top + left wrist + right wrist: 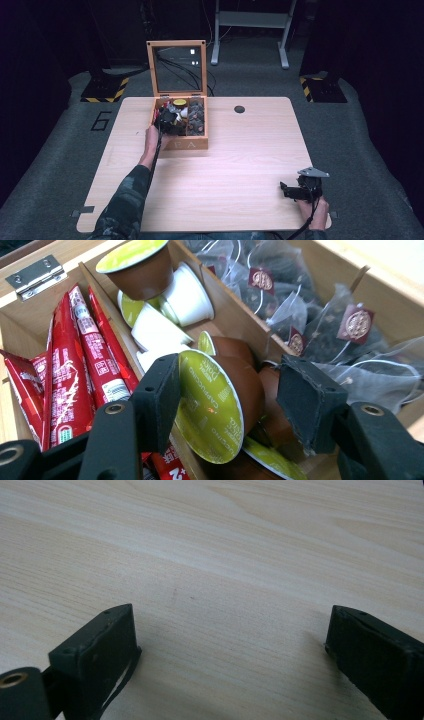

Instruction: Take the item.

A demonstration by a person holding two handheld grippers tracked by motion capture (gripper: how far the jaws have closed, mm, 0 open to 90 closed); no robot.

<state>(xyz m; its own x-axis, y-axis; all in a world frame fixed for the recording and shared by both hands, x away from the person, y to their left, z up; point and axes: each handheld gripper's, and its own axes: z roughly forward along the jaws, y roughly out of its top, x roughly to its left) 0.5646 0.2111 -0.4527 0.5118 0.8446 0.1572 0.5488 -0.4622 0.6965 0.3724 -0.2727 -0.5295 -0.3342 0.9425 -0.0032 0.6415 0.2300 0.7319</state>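
Note:
An open wooden box (180,145) stands at the table's far left-centre, its glass lid (176,67) upright. My left gripper (167,122) reaches down into it. In the left gripper view its jaws (230,390) straddle a brown coffee capsule with a green foil lid (210,410) lying on its side in the middle compartment. The left jaw touches the foil; the right jaw stands a little off the capsule's base. My right gripper (287,191) rests low over the table's near right corner, open (230,630) with bare wood between its jaws.
Red sachets (75,370) fill the box's left compartment, and mesh tea bags (320,325) the right one. More brown and white capsules (185,295) lie behind the one between the jaws. A round cable hole (239,109) sits at the table's far edge.

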